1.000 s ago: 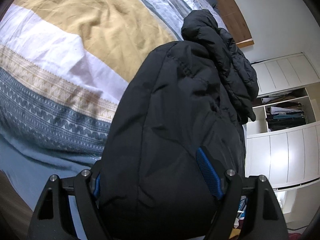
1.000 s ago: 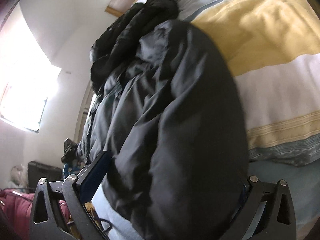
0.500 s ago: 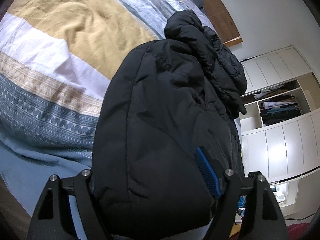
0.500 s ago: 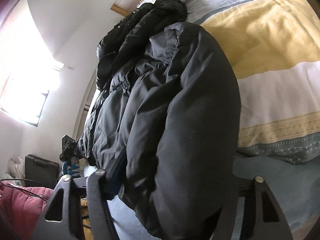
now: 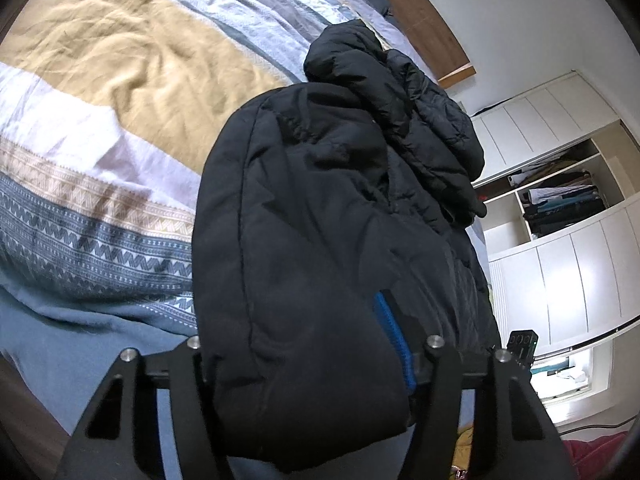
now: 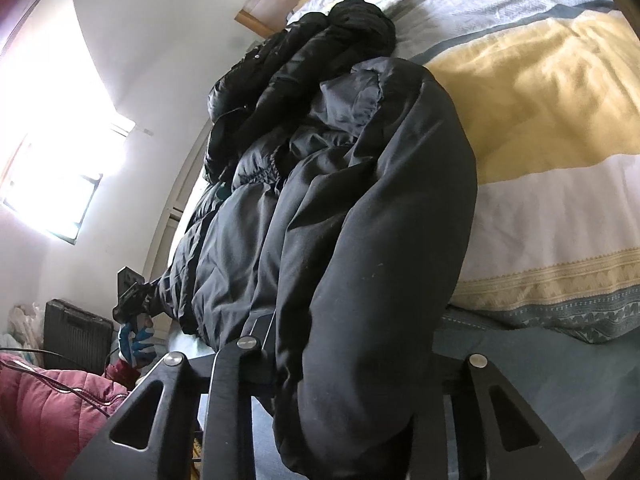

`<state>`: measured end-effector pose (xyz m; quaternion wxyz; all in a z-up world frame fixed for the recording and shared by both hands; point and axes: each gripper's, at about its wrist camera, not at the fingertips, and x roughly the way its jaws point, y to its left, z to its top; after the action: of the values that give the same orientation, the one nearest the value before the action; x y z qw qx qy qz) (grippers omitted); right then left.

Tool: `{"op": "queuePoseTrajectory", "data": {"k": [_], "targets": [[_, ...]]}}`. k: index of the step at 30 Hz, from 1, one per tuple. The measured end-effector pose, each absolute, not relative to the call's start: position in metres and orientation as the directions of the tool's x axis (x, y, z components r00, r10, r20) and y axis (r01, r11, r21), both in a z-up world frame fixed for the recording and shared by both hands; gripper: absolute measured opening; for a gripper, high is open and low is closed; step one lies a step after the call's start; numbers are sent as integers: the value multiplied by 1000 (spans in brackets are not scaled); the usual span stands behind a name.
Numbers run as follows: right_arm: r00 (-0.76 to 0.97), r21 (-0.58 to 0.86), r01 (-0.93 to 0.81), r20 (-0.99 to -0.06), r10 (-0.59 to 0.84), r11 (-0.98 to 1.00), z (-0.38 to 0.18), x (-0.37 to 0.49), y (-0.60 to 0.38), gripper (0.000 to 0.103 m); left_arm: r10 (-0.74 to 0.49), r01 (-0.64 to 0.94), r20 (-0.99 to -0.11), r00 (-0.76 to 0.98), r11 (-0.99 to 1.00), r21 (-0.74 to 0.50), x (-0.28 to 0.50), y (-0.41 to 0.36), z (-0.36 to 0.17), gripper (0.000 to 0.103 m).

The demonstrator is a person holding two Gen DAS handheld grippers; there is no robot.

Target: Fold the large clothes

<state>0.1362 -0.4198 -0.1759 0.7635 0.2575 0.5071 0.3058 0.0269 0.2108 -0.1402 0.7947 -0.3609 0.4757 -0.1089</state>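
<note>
One black padded jacket (image 5: 304, 240) lies on the bed, and I count one more dark quilted garment (image 5: 420, 120) bunched up past it, so two dark garments in all. One striped duvet (image 5: 120, 92) covers the one bed, with one blue sheet (image 5: 80, 344) showing beneath its edge. One wooden headboard (image 5: 412, 20). Two tools in the room: the left tool (image 5: 304, 360) and the right tool (image 6: 348, 364), each with two fingers. One white wardrobe (image 5: 560, 264) with one open shelf section of stacked clothes. One bright window (image 6: 48, 168). One red quilted item (image 6: 44, 412) on the floor side, and one dark case (image 6: 76, 332) behind it.
</note>
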Motion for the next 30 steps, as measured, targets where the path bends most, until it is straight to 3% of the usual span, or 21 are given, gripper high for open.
{"op": "queuePoseTrajectory", "data": {"k": [2,9,30], "targets": [[294,703,-206,-619,728,681,-177,137,-419,31,-514,-170,-678,525,717,-676,26,211,-140,56],[301,697,-207,-622,723,686,-179,137,-417,31,-499,-160,-687,528,736,-658,26,207,-136,33],[379,679,-247,-589,714,691,-159,144,-413,19,-516,-112,-623,588,711,-694,37,201,-105,19]]}}
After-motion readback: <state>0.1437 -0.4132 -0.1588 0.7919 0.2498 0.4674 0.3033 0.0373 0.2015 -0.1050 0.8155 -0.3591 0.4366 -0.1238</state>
